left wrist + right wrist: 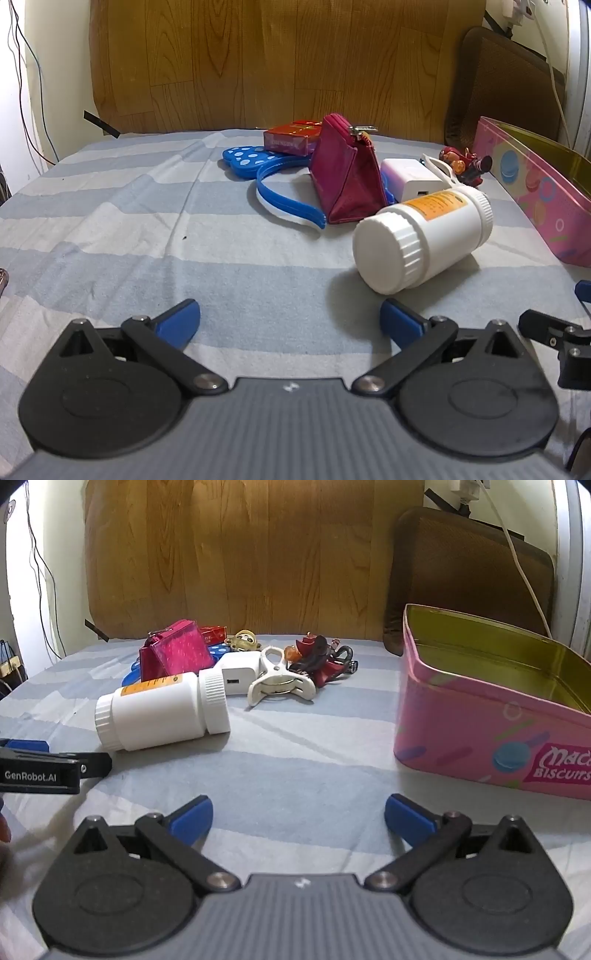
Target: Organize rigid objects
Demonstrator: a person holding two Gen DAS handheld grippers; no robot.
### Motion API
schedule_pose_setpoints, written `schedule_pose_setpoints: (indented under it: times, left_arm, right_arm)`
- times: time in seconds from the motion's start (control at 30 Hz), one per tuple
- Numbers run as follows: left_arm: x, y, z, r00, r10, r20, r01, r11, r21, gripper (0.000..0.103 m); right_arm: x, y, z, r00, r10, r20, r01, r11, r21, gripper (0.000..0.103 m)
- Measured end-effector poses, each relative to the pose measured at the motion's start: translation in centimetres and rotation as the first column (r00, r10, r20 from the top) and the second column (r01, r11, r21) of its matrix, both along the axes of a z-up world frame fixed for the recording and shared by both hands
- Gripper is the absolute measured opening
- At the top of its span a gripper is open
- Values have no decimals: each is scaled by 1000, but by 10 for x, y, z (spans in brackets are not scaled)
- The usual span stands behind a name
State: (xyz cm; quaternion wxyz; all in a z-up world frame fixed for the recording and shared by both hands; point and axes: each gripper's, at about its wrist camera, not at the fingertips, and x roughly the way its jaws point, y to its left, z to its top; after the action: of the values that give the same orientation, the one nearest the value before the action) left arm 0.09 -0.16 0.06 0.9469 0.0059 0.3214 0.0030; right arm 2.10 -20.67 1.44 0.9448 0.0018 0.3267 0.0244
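The pink rectangular metal biscuit tin (491, 734) is sitting open at the right of the striped blue-and-grey cloth (295, 746), showing "Maca" and "BISCUITS" in white lettering on its near side; its gold inside is showing bare metal. Left of it, a white plastic screw-cap bottle (162, 712) is lying on its side with an orange label whose print is too small to read. Behind the bottle a magenta zip pouch (343, 177) is standing beside a blue dotted headband (280, 199) and a red carton (291, 140) bearing letters like "HENGHW". A white charger block (236, 672), a white plastic clip (280, 683) and a small red toy figure (321, 661) are lying close together farther right.

The left gripper (290, 321) is hovering low over the cloth, tilting downward, its blue fingers spread wide with nothing between them; "GenRobot.AI" is showing on its side. The right gripper (298, 818) is doing likewise, fingers wide apart and empty.
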Motion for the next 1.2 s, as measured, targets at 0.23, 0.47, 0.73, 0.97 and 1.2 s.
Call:
schedule_pose_setpoints:
  times: [0.23, 0.47, 0.73, 0.97, 1.2]
  left_arm:
    - [0, 0, 0, 1000, 0, 0, 0, 1000, 0, 103]
    - [0, 0, 0, 1000, 0, 1, 0, 1000, 0, 103]
    - [-4, 15, 6, 999, -33, 26, 36, 993, -112, 103]
    - [-5, 18, 39, 974, -194, 115, 215, 951, -222, 103]
    - [34, 4, 40, 938, -333, 96, 346, 876, -336, 99]
  right_arm:
    - [0, 0, 0, 1000, 1, 2, -1, 1000, -3, 103]
    - [0, 0, 0, 1000, 4, 2, -4, 1000, -2, 103]
    - [-6, 9, 3, 994, 90, 56, -88, 995, -39, 98]
    - [9, 32, 17, 940, 317, 128, -302, 945, -124, 89]
    - [56, 50, 16, 840, 534, 94, -517, 841, -156, 103]
